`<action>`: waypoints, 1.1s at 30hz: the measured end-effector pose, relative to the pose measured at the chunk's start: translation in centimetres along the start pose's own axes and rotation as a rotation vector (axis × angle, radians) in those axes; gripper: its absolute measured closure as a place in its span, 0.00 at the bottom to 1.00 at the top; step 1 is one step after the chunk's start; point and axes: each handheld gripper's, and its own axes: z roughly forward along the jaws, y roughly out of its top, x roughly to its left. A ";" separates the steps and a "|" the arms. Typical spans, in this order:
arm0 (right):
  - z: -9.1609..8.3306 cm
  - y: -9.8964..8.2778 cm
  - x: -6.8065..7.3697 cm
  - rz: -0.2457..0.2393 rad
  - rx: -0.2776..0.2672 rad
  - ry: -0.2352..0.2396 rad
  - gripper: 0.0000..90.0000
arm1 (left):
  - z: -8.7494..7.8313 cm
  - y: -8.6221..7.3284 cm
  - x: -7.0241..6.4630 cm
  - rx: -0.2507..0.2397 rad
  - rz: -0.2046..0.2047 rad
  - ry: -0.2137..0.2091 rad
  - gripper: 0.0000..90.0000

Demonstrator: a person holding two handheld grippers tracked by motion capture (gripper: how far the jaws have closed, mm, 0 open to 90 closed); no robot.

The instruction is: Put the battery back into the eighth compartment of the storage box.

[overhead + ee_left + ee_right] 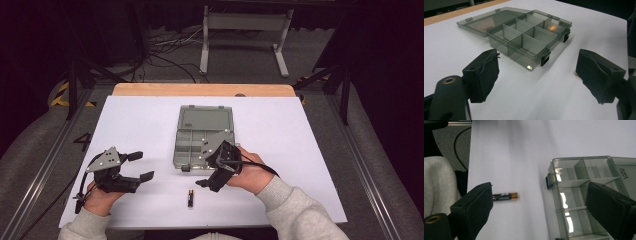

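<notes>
Under dark surroundings, white table (140, 125), grey floor (240, 60).

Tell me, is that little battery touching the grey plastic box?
Apart. The high view shows bare white table between the battery and the box; the right gripper view shows the same gap.

A white desk (150, 120) with a wooden far edge (200, 89) stands on grey carpet (240, 60). At 12 o'clock a white metal frame (245, 30) rests beside loose cables (165, 50). Dark curtains close both sides; yellow-black tape (62, 95) lies at 10 o'clock.
</notes>
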 end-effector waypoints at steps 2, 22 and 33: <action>0.5 -0.1 0.2 0.006 0.000 0.006 0.09 | 0.0 0.0 0.0 0.004 -0.001 0.000 0.21; 5.2 -1.1 2.3 0.002 0.083 0.069 0.08 | -0.1 0.1 -0.1 -0.002 0.005 -0.001 0.21; 7.4 -2.0 3.2 0.010 0.124 0.111 0.07 | 0.0 0.1 -0.1 -0.001 0.005 -0.002 0.21</action>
